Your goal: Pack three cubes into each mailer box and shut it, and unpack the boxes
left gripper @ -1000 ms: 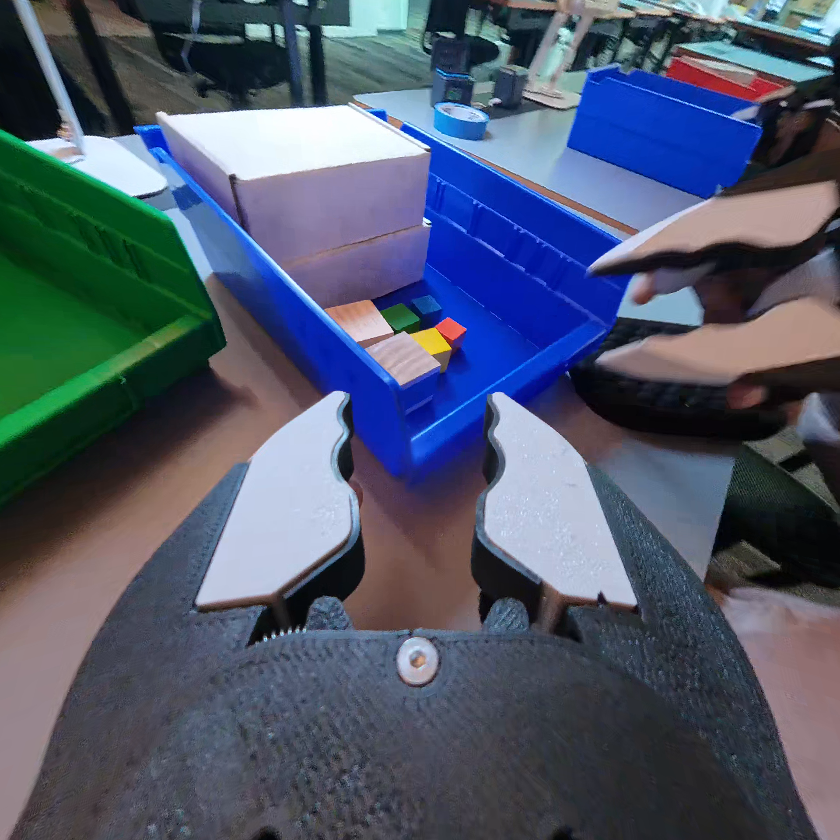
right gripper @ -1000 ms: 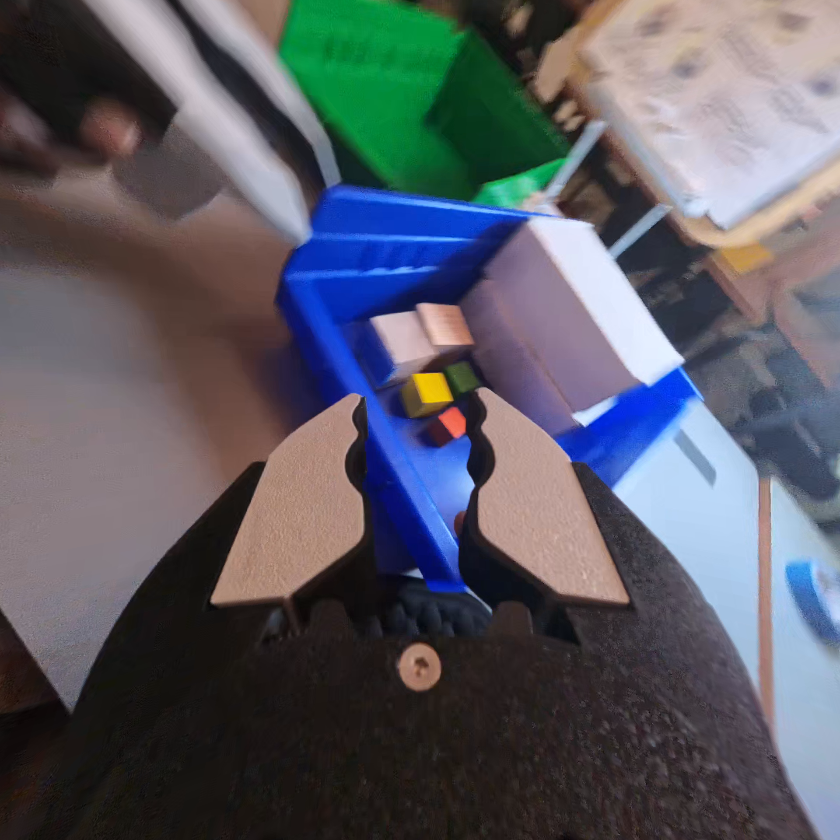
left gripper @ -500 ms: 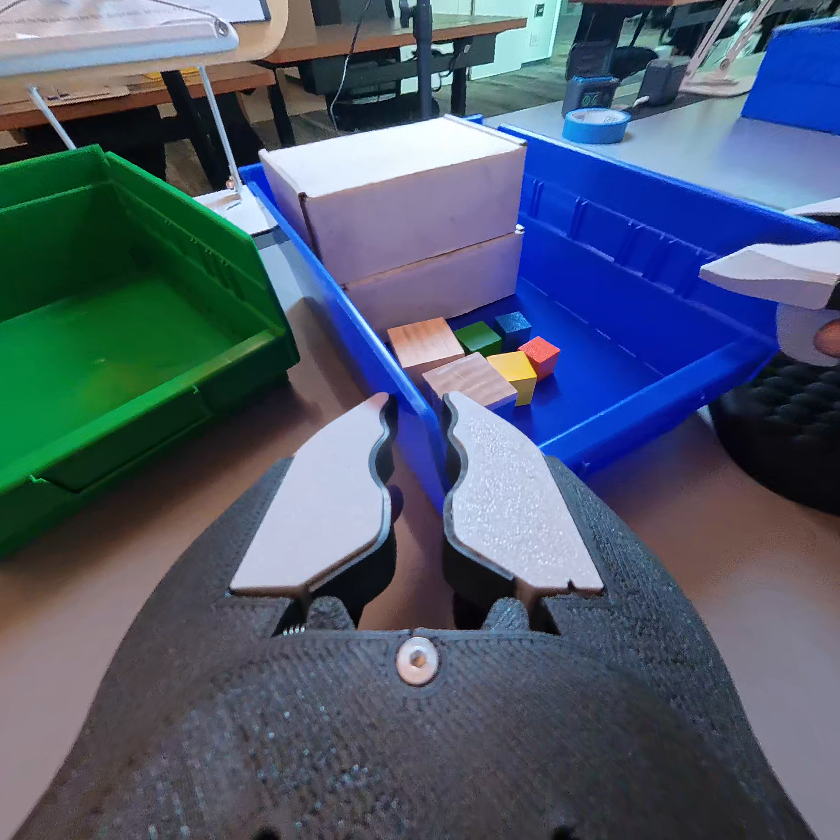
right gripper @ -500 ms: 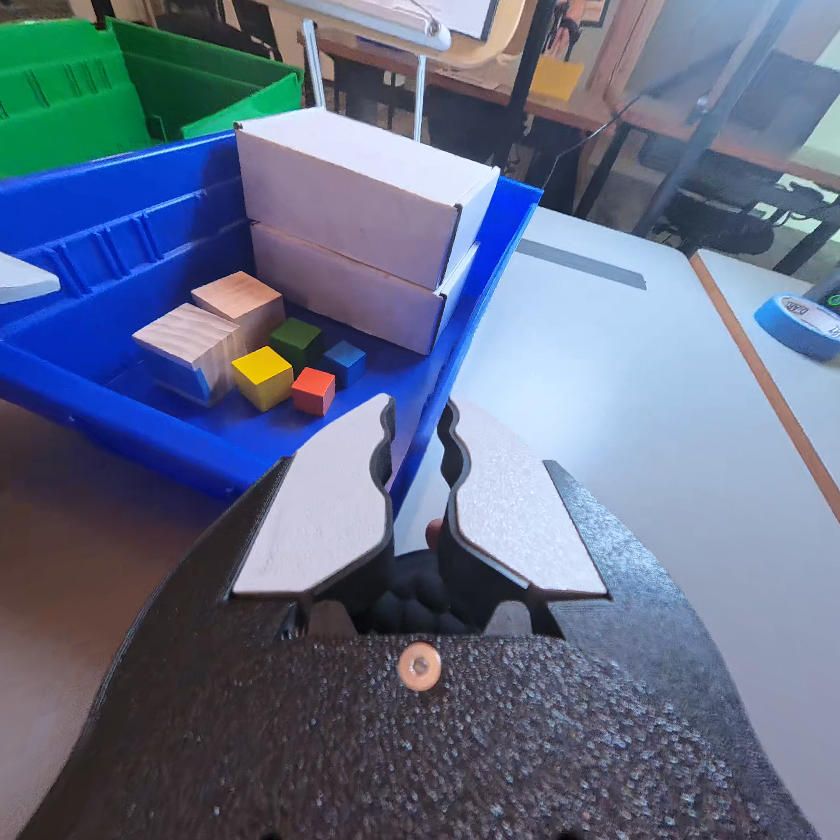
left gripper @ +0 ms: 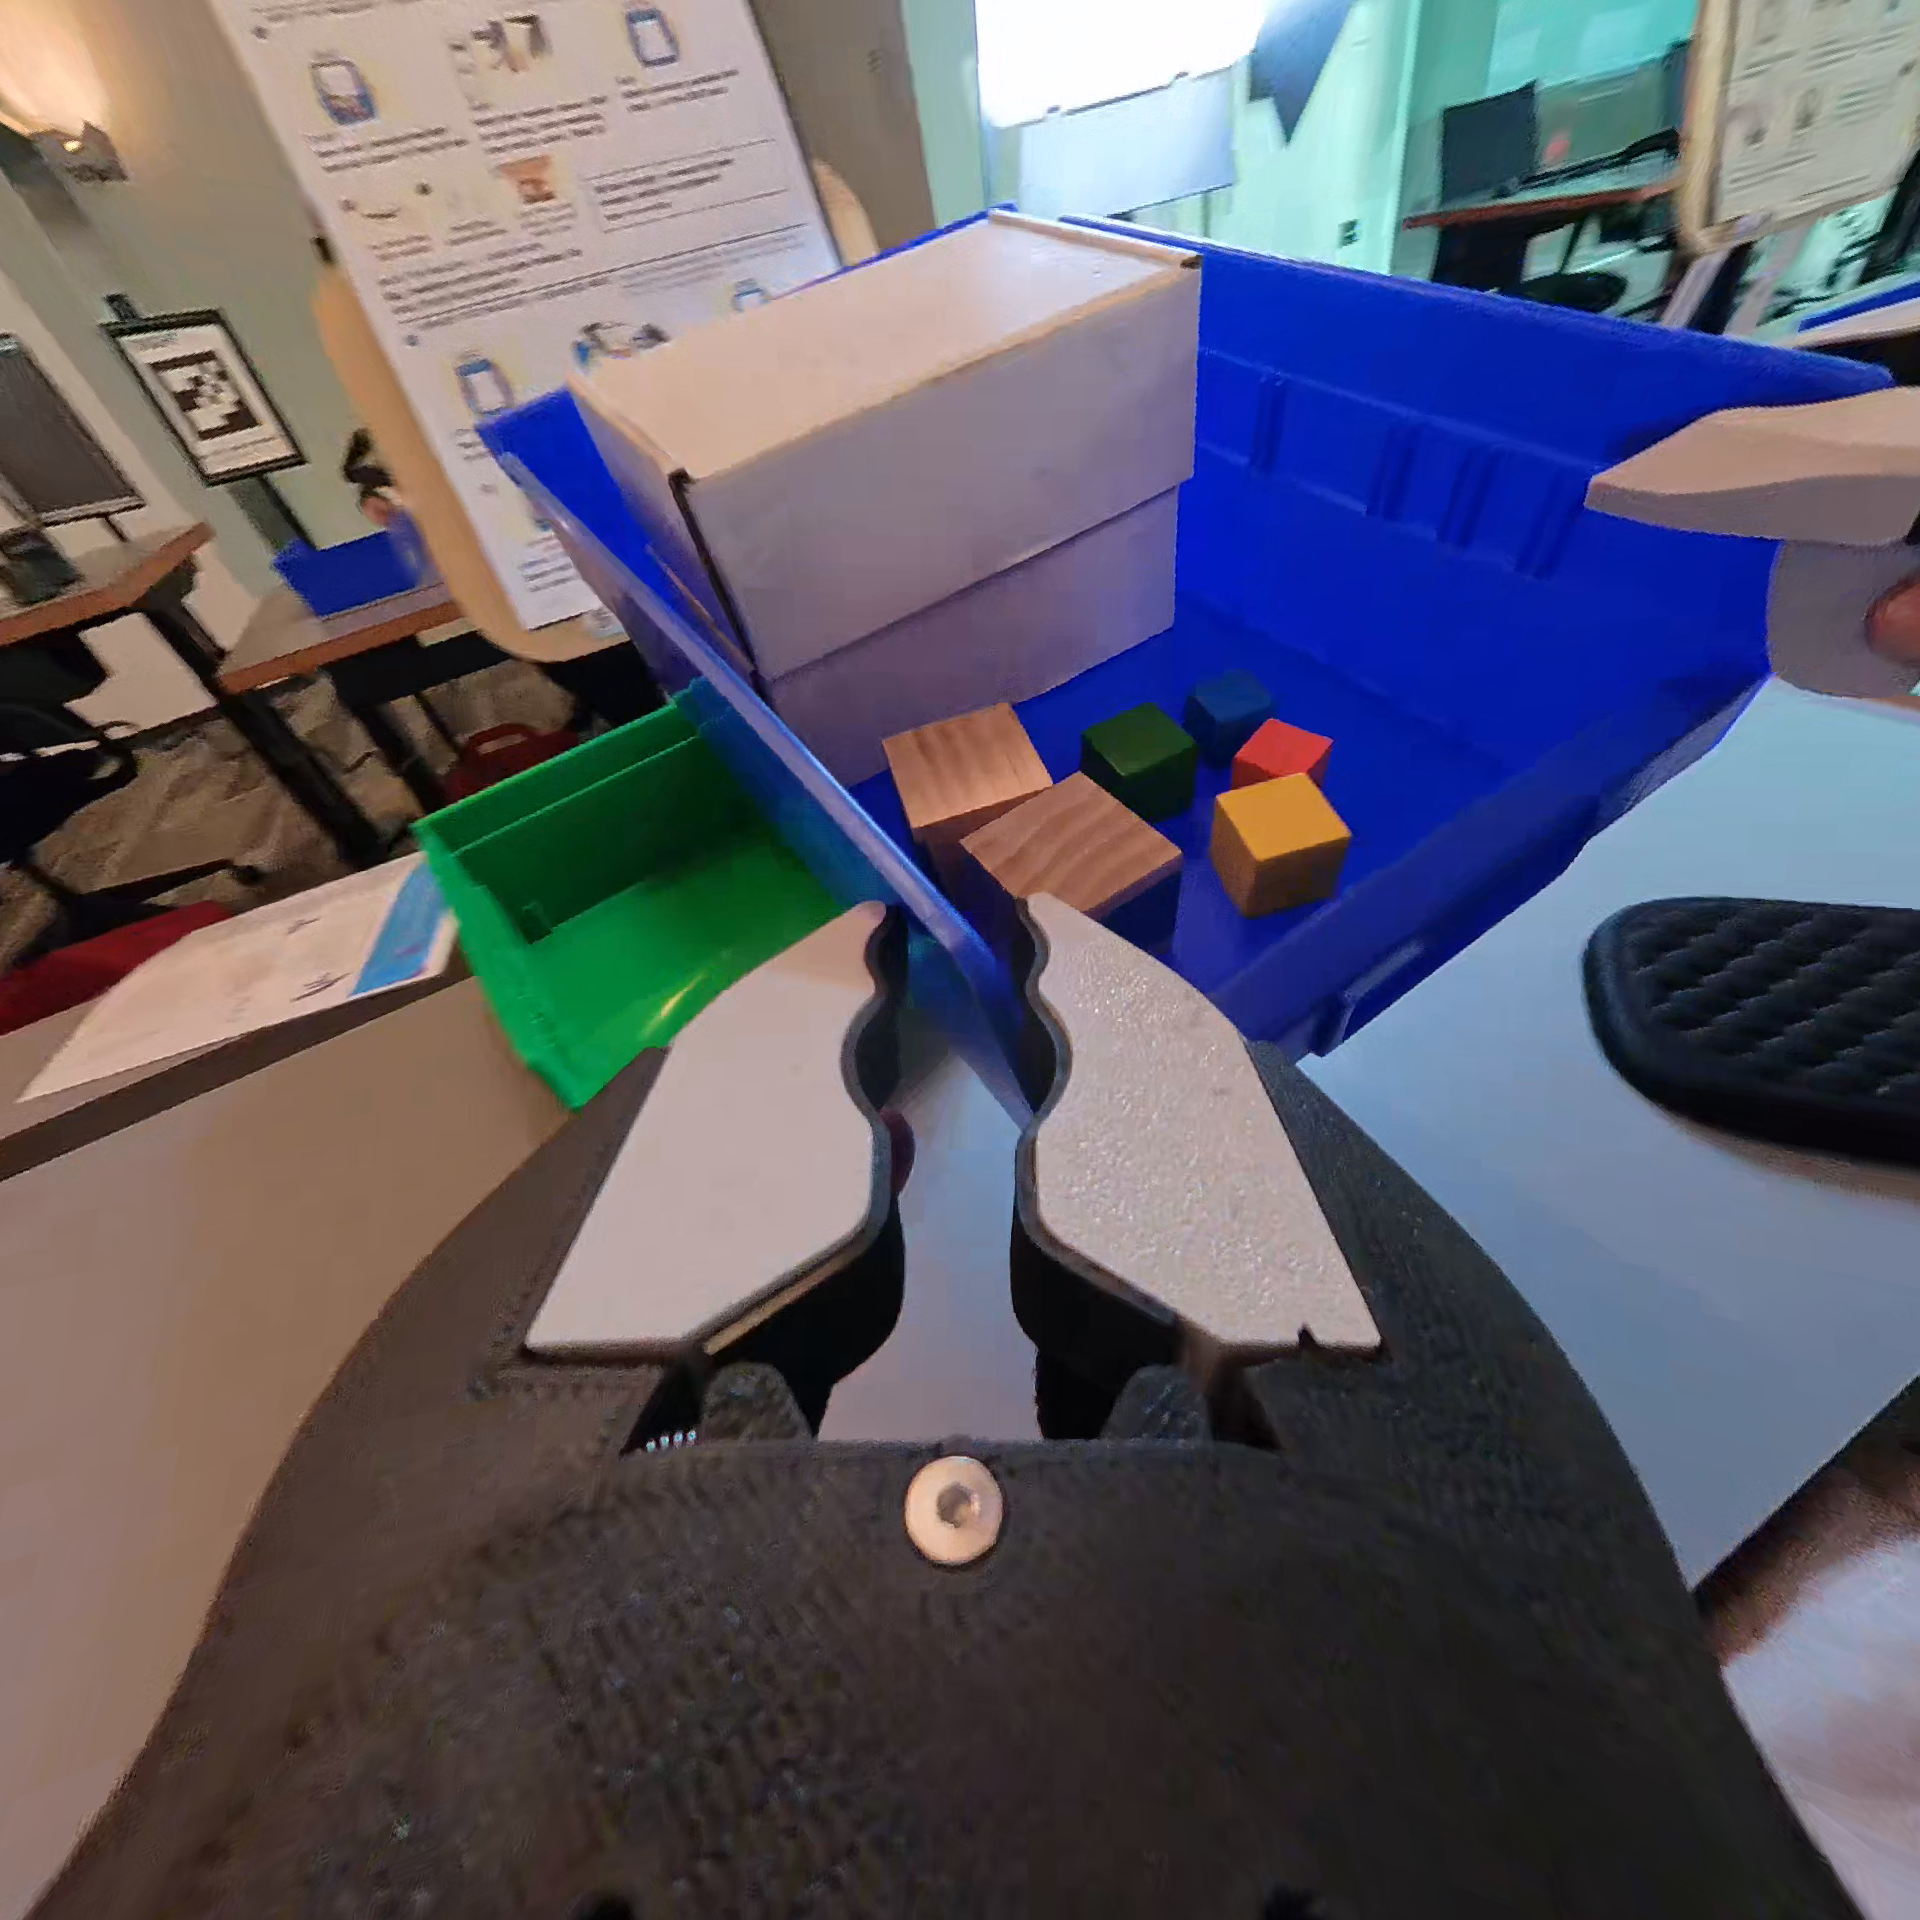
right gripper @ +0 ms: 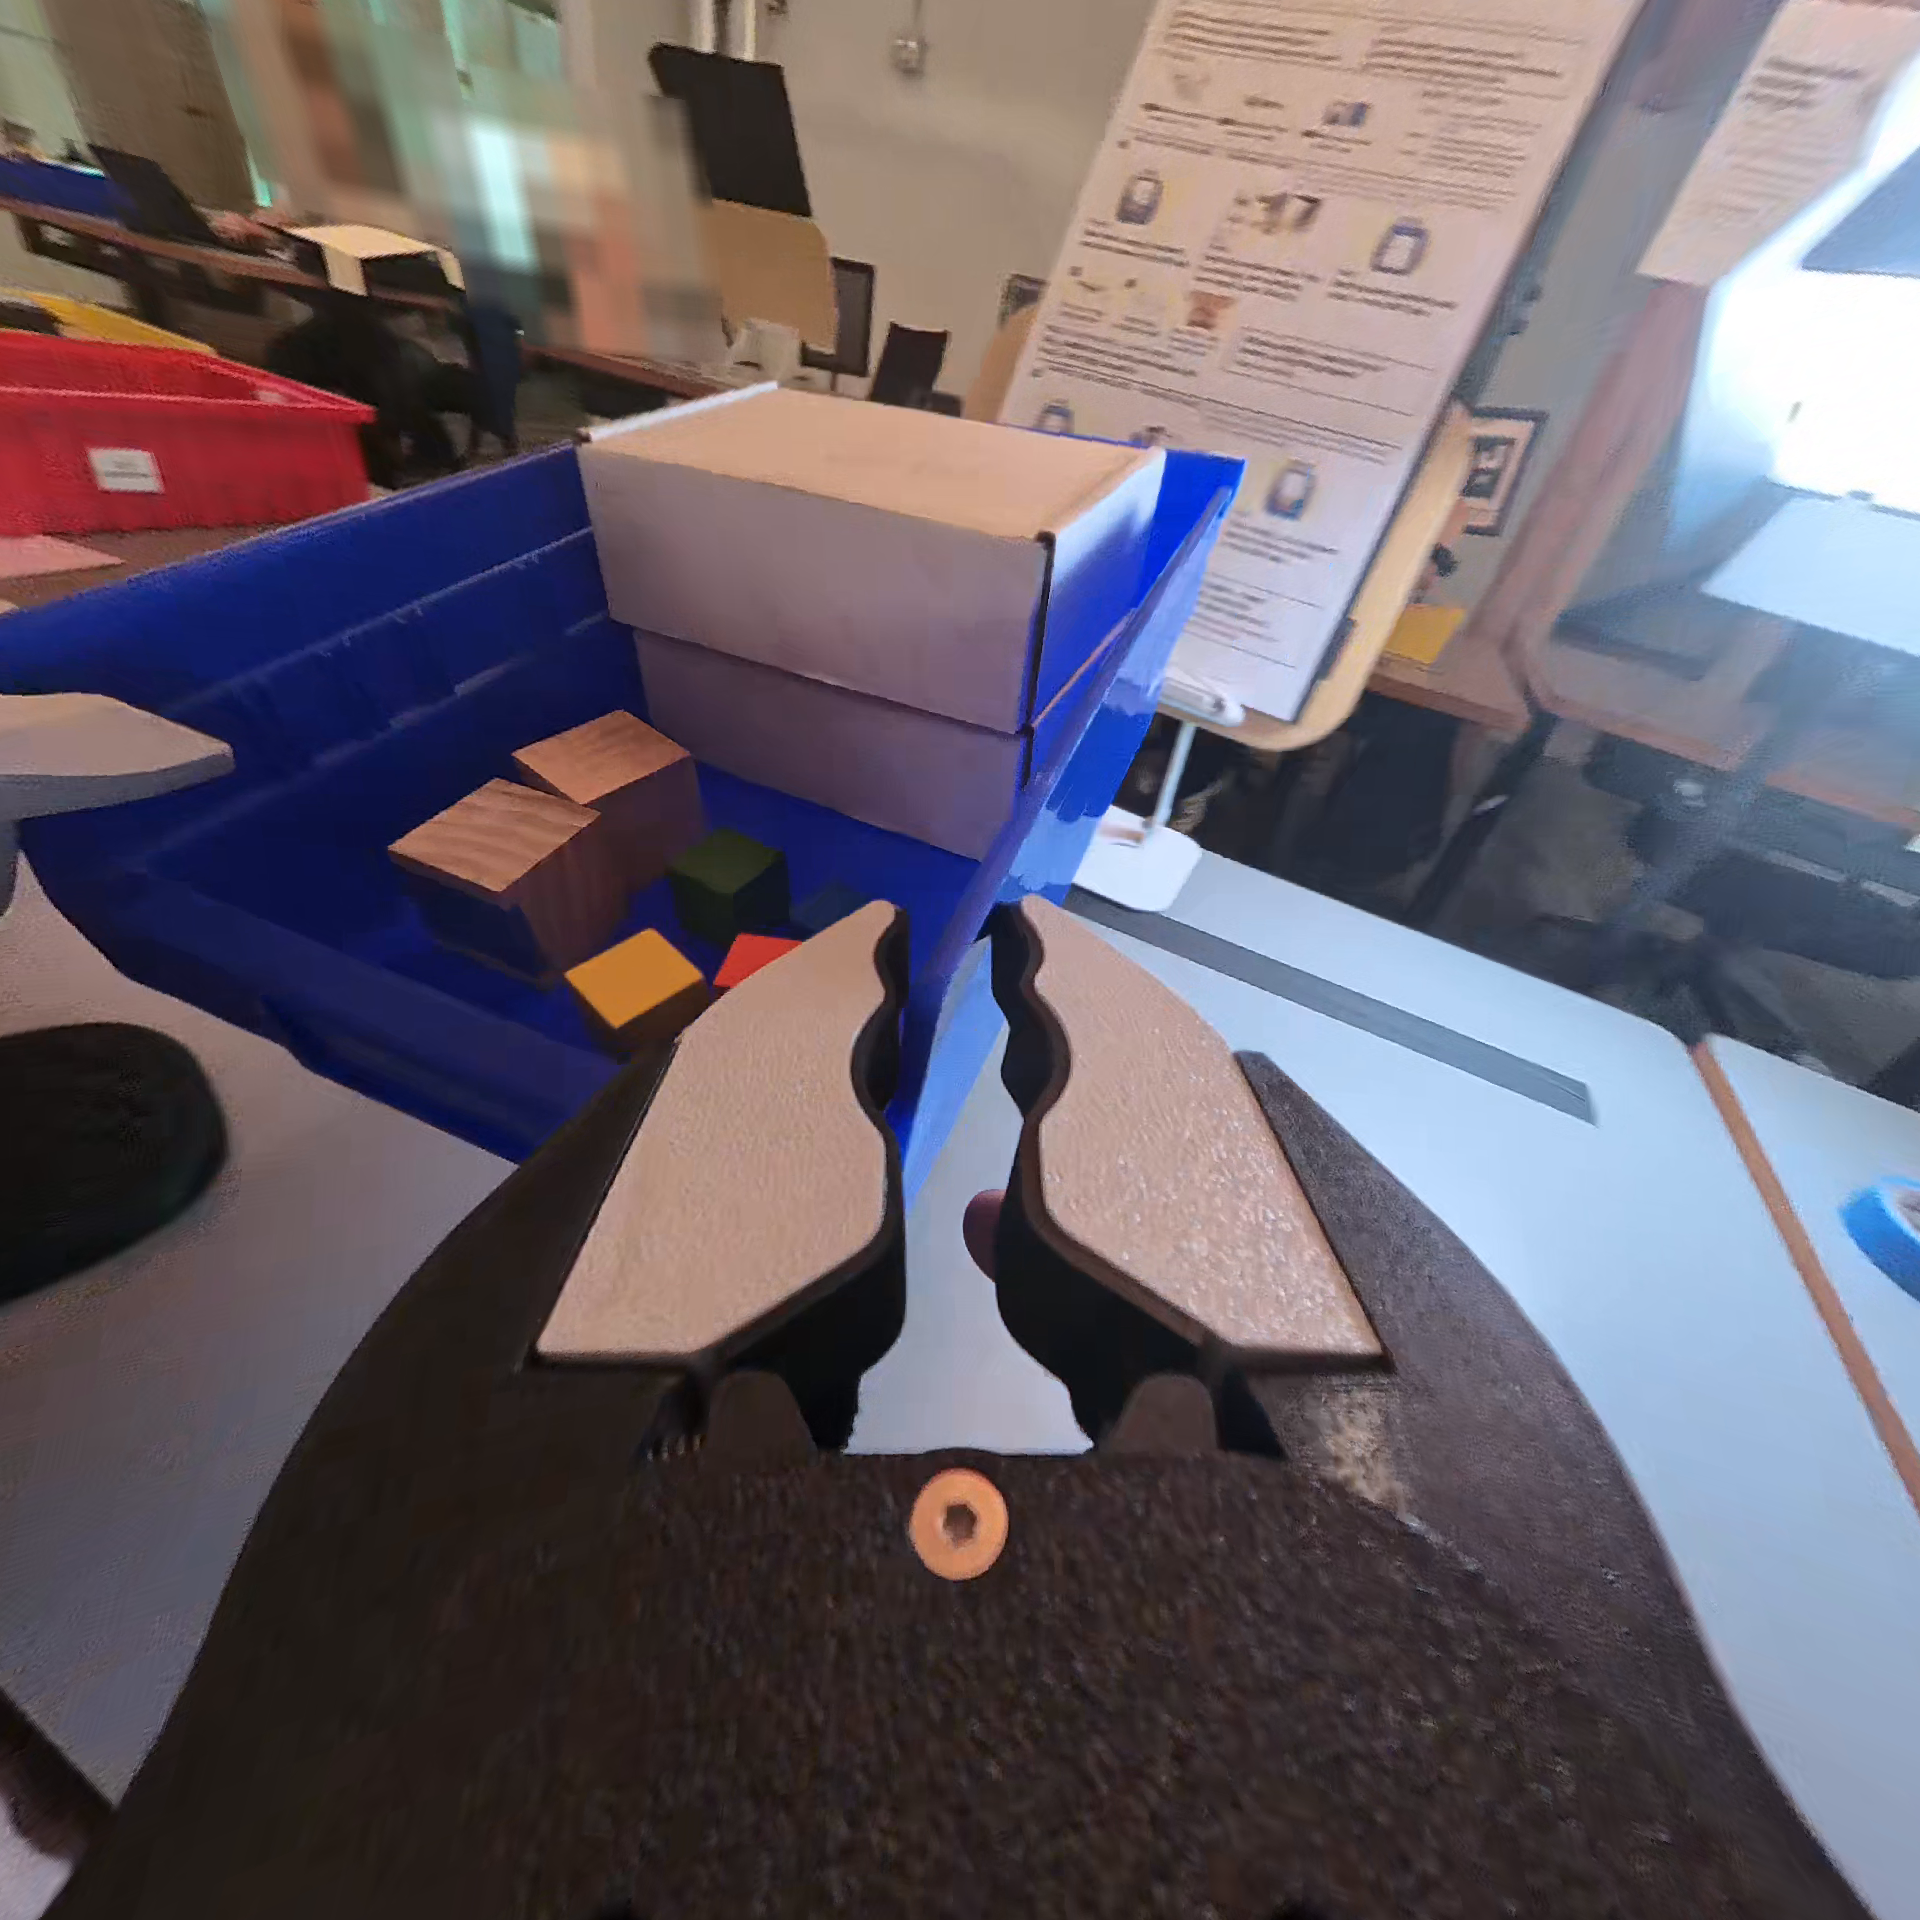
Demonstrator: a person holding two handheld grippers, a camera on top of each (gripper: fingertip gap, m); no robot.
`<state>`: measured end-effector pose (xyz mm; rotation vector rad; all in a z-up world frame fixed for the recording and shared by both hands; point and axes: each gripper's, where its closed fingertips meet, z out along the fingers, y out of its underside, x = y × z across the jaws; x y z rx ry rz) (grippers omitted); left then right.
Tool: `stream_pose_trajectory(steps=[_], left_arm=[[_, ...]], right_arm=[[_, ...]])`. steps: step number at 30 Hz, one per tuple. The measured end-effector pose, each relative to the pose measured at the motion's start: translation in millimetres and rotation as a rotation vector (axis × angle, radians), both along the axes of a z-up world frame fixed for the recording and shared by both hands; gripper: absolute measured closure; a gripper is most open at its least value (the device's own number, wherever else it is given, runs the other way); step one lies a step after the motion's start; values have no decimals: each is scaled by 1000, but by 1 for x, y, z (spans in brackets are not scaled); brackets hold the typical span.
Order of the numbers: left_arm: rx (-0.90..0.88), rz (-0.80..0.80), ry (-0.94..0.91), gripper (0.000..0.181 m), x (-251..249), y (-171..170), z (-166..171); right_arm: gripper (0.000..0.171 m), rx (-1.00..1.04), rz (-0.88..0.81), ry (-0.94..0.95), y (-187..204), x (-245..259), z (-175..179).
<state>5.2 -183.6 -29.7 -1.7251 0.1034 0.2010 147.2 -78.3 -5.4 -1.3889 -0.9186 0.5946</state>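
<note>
A blue bin holds two stacked white mailer boxes, both shut, the upper on the lower. In front of them lie two wooden cubes and green, blue, red and yellow cubes. My left gripper is shut on the bin's left wall. My right gripper is shut on the right wall of the bin, near its front corner. The boxes and the yellow cube also show in the right wrist view.
A green bin stands just left of the blue one. A red bin is on a far table. A poster board stands behind the blue bin. A blue tape roll lies at the right on the grey table. There is about 20 cm between the tips of the two grippers.
Both grippers came in from open, closed on the bin's side walls and now hold them. Both views have swung upward with the bin, and the posters behind have come into view.
</note>
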Motion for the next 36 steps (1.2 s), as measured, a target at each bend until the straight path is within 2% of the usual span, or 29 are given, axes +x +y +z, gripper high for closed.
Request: stream_pose_trajectory(steps=[9,13,19,22,28,30,33,36], left_arm=[[-157,279,119,162,-115,-107,24],[-245,396,156,163,-158,-145,13],[-394,435,97,163,-205,-178,-29],[-421,464,31,165,-230,-179,-47],[-453,574,-90,172,-292,-143,-100],[-438,536,-146,172,-294,-133,-117],[-437,492,-205,165,-293,-124,-140],[-406,448,-195,158,-288,-122,-140]], right_arm=[[157,-89,333,-26,-64,-158,13],[155,-147,448,-54,-94,-214,-7],[152,-232,528,-146,-127,-265,-61],[151,-252,538,-215,-127,-289,-80],[154,-216,476,-348,-93,-328,-128],[152,-170,449,-368,-85,-326,-142],[149,-214,493,-403,-84,-322,-160],[144,-189,573,-381,-88,-312,-156]])
